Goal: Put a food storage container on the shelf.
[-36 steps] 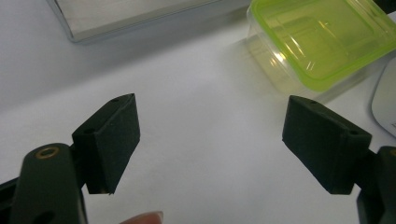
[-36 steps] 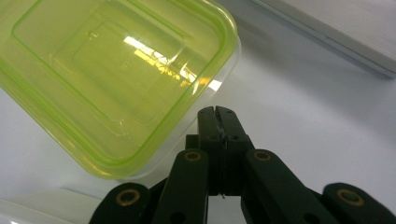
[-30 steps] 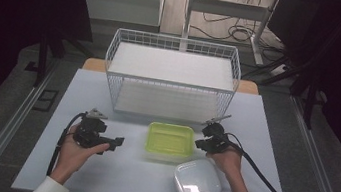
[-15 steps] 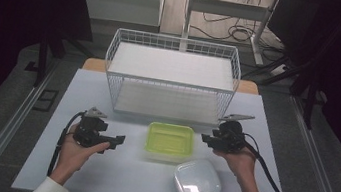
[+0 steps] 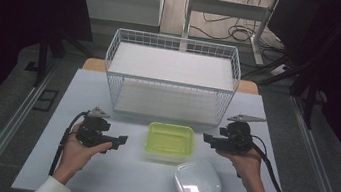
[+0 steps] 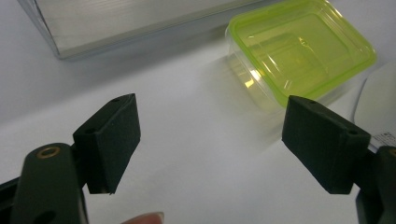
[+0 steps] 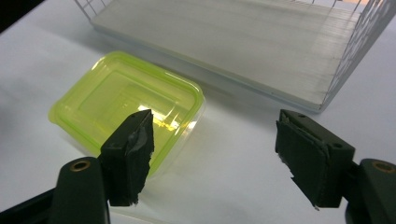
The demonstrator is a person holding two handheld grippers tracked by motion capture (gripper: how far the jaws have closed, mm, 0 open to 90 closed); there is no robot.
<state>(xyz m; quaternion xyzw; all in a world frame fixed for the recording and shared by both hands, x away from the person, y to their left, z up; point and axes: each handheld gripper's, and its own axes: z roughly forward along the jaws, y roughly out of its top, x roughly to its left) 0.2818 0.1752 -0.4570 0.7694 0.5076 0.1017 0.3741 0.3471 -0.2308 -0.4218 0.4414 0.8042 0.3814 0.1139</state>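
Observation:
A clear box with a yellow-green lid (image 5: 170, 140) lies on the white table, in front of the wire basket. My left gripper (image 5: 120, 142) hovers to its left, pointing at it, jaws open and empty (image 6: 215, 135); the green-lidded box (image 6: 303, 51) lies ahead of it. My right gripper (image 5: 207, 140) is just right of the box and clear of it. Its jaws (image 7: 217, 149) have just been opening and stand wide with nothing between them, the green-lidded box (image 7: 126, 102) behind its left finger (image 7: 133, 149).
A white wire basket (image 5: 171, 76) with a pale board inside stands at the back of the table (image 5: 111, 178). A clear box with a whitish lid (image 5: 197, 180) sits near the front edge, below my right hand. The basket's floor and mesh wall (image 7: 233, 42) are close ahead of the right gripper.
My right gripper has drawn back to the right, away from the green-lidded box, and lifted a little, and its jaws have gone from shut to wide. The left gripper has stayed put.

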